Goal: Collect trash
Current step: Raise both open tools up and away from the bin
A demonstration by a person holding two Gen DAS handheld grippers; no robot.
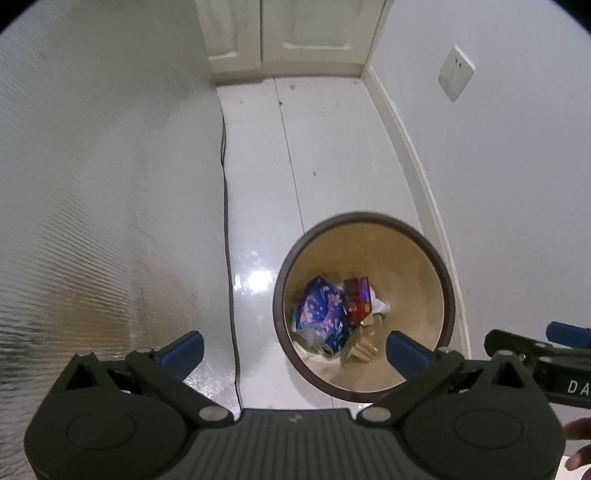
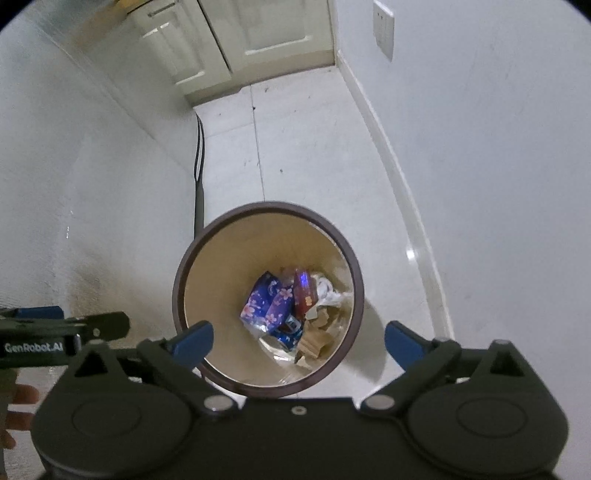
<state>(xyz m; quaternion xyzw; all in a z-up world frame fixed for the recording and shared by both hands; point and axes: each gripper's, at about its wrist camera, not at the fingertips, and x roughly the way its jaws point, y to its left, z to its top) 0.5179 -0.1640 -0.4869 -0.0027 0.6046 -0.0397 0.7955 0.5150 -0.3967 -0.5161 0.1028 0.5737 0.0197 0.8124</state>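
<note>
Looking down along both grippers, you see a round bin [image 1: 364, 306] with a smooth tan inner wall and a dark brown rim, standing on glossy white floor tiles [image 1: 325, 147] near the skirting of the right-hand wall. Inside it lies crumpled trash: a shiny blue wrapper with pink flowers [image 2: 267, 302], a red carton [image 2: 304, 293], white crumpled paper [image 2: 332, 295] and tan cardboard pieces [image 2: 317, 338]. Your left gripper [image 1: 293, 347] is spread wide and empty, its blue-padded fingers [image 1: 184, 349] over the bin's near-left rim. Your right gripper [image 2: 299, 341] is likewise wide and empty, straddling the bin's near rim. A textured white panel [image 1: 92, 184] rises at left, with a black cable [image 1: 225, 177] along its foot. A white wall socket [image 1: 456, 74] sits on the right wall; cream cabinet doors [image 2: 266, 33] close the far end of the floor.
</note>
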